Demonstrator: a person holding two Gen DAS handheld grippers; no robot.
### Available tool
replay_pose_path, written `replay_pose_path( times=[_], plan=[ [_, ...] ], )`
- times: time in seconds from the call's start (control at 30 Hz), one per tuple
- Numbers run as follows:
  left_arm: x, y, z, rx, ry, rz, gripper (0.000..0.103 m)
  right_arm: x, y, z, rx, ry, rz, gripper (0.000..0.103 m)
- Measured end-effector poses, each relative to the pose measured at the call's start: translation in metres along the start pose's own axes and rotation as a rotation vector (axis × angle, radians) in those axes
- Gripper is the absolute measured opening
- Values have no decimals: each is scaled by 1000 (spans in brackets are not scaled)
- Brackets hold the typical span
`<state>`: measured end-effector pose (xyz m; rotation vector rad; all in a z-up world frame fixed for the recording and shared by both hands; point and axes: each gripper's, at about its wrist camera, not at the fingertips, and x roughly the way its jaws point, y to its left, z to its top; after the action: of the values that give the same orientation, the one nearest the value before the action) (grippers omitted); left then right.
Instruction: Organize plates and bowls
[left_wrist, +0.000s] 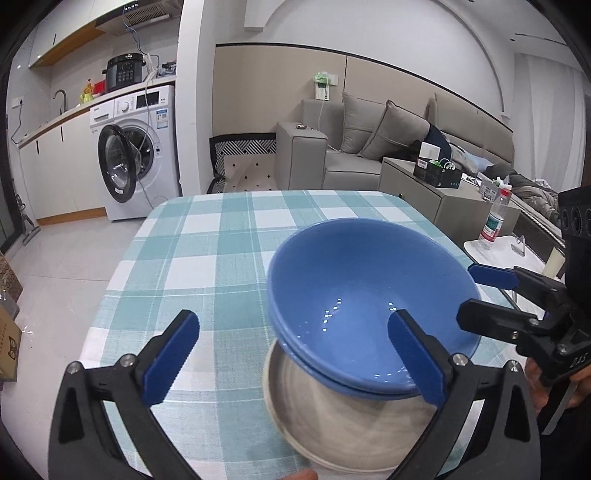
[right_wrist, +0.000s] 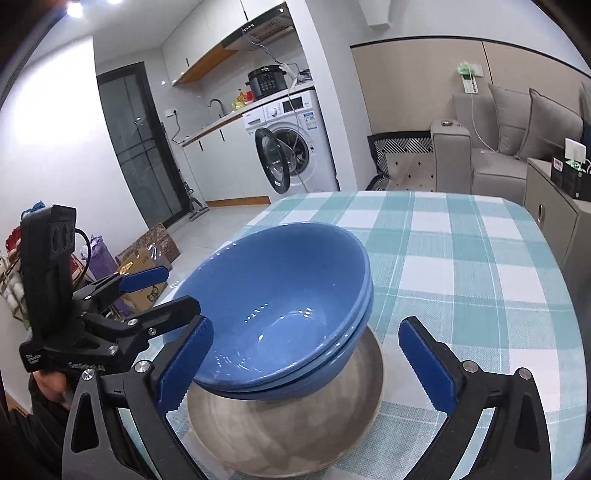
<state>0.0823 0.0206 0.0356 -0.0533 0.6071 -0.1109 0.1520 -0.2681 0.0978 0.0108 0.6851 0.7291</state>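
Two glossy blue ceramic bowls (right_wrist: 280, 314) nested, mouths up, tilted on what looks like one grey round plate (right_wrist: 288, 435). Left gripper (left_wrist: 291, 354) and right gripper (right_wrist: 303, 365) spread wide, pinching nothing.

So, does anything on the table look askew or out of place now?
Yes. The two nested blue bowls sit off-centre on the grey plate and lean, their rim overhanging it on one side. Nothing looks spilled or broken.
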Motion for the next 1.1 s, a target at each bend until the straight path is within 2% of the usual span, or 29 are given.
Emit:
replay_pose_path(
  times=[0.3, 0.43, 0.7, 0.93, 1.1],
  plan=[
    [-15, 15, -16, -24, -57, 62, 103, -13, 14, -7, -69, -50, 5, 102],
    [-22, 18, -21, -20, -77, 65, 103, -22, 18, -15, -98, -86, 0, 102],
    [-36, 18, -32, -1, -122, 91, 103, -44, 14, -39, -93, -154, -4, 102],
    [-41, 15, -52, 16, -153, 109, 103, -52, 10, -65, -98, -142, -21, 102],
    [-48, 9, -65, 28, -175, 89, 103, -55, 10, -80, -92, -147, -16, 102]
  ],
)
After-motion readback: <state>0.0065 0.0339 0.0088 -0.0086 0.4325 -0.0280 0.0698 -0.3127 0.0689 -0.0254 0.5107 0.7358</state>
